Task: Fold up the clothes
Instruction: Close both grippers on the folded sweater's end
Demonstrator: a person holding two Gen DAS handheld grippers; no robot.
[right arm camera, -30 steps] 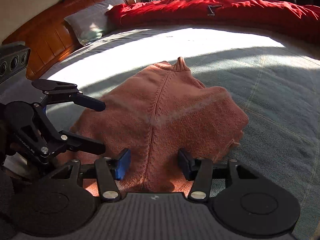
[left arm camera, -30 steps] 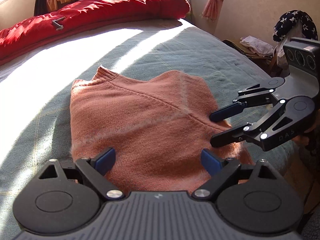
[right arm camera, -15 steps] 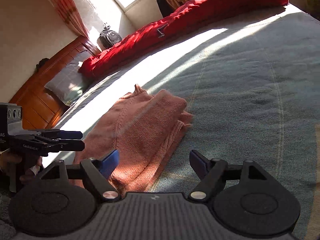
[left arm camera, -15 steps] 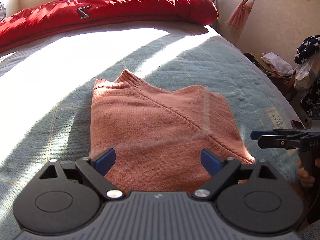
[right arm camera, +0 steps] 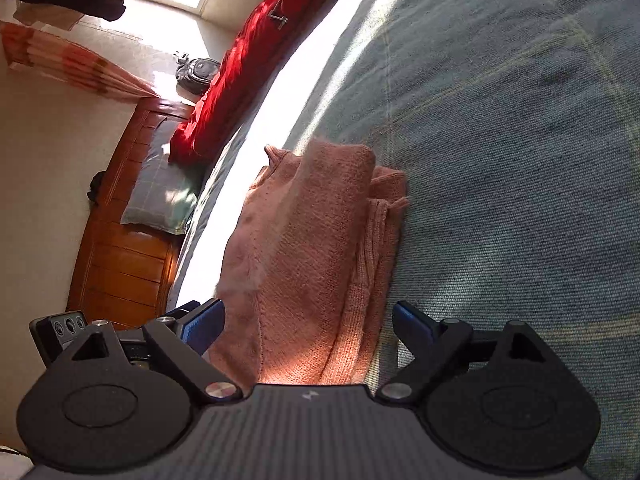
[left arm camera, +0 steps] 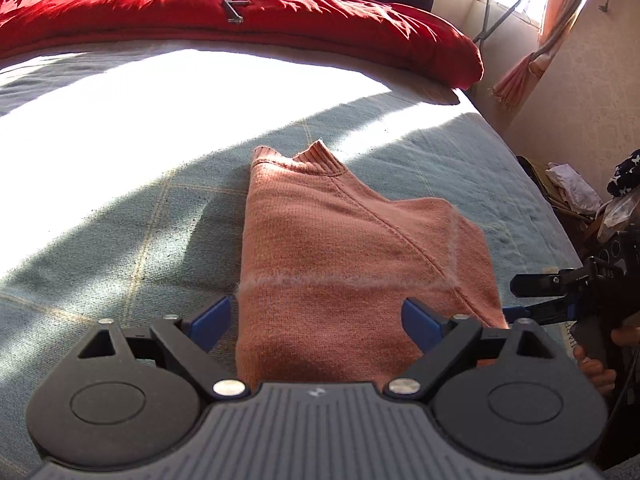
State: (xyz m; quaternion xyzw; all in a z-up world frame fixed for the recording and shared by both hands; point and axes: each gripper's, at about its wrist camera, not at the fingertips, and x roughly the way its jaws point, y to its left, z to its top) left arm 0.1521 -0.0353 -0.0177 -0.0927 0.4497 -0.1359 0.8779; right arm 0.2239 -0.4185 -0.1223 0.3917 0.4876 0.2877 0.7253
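Left wrist view is showing the folded salmon-pink knitted sweater [left arm camera: 352, 264] lying flat on the grey-green checked bedspread [left arm camera: 120, 240], collar pointing away toward the long red padded quilt [left arm camera: 240, 12] along the bed's far edge. The left gripper [left arm camera: 316, 318] is hovering over the sweater's near edge with its jaws standing wide, gripping nothing. At the right border, the right gripper [left arm camera: 532, 298] is appearing, held by a person's hand [left arm camera: 596, 360]. In the right wrist view, the right gripper [right arm camera: 308, 320] is opening its jaws, the sweater's stacked edge [right arm camera: 312, 248] lying between the blue pads [right arm camera: 204, 322] but not pinched.
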